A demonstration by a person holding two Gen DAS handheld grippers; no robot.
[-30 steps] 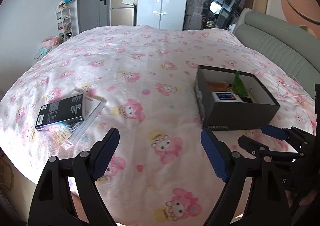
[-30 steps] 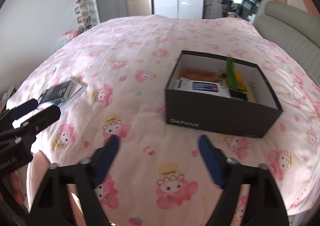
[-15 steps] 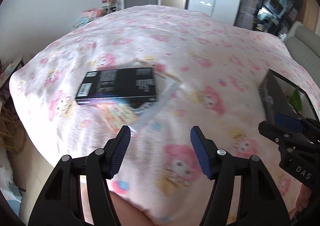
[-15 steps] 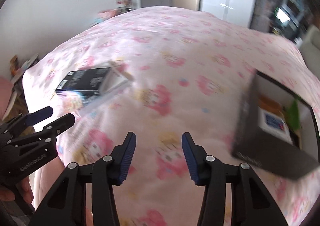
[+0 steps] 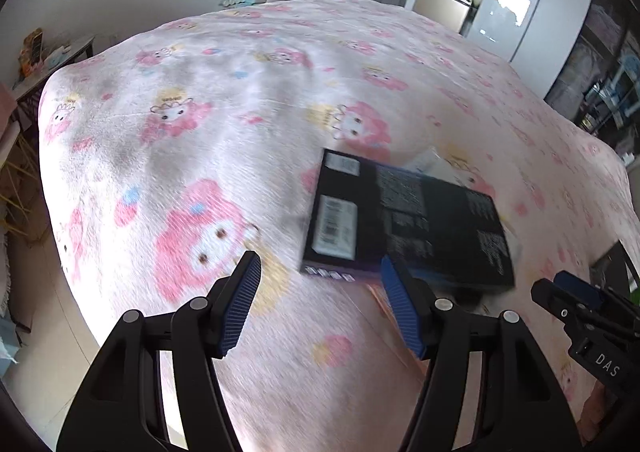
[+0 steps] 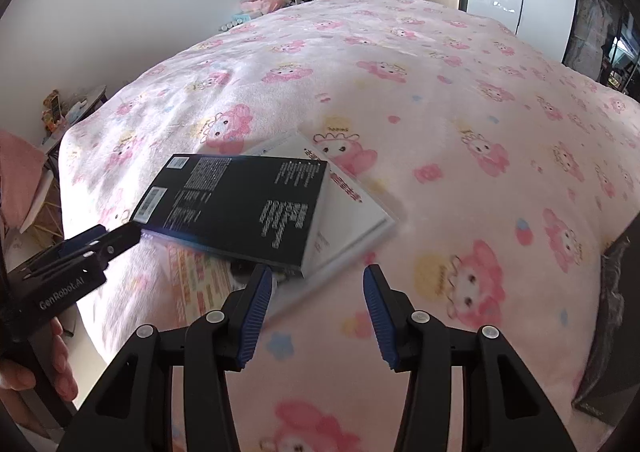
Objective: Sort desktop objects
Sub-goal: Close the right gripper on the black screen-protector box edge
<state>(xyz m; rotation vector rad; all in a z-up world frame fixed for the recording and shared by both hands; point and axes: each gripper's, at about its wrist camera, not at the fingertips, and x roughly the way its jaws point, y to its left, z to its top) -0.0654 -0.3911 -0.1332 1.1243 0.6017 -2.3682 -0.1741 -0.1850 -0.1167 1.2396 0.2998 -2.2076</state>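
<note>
Both grippers, the left gripper (image 5: 320, 300) and right gripper (image 6: 318, 306), jaws open and empty, are being swung from the dark storage box (image 6: 616, 316) toward the flat black rectangular carton (image 6: 240, 204), lying on the pink cartoon-print bed (image 6: 440, 92), indicating it as next pick.

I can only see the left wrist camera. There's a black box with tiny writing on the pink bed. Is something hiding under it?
Observer: Yes. The right wrist view shows a white book lying under the black box and sticking out on its right side.
Operator: Is the other gripper holding anything?
Observer: No. The right gripper is open, with only the blanket between its fingers.
Operator: Where's mine?
Observer: The left gripper has its tips at the box's barcode corner. I can't tell whether they touch.
</note>
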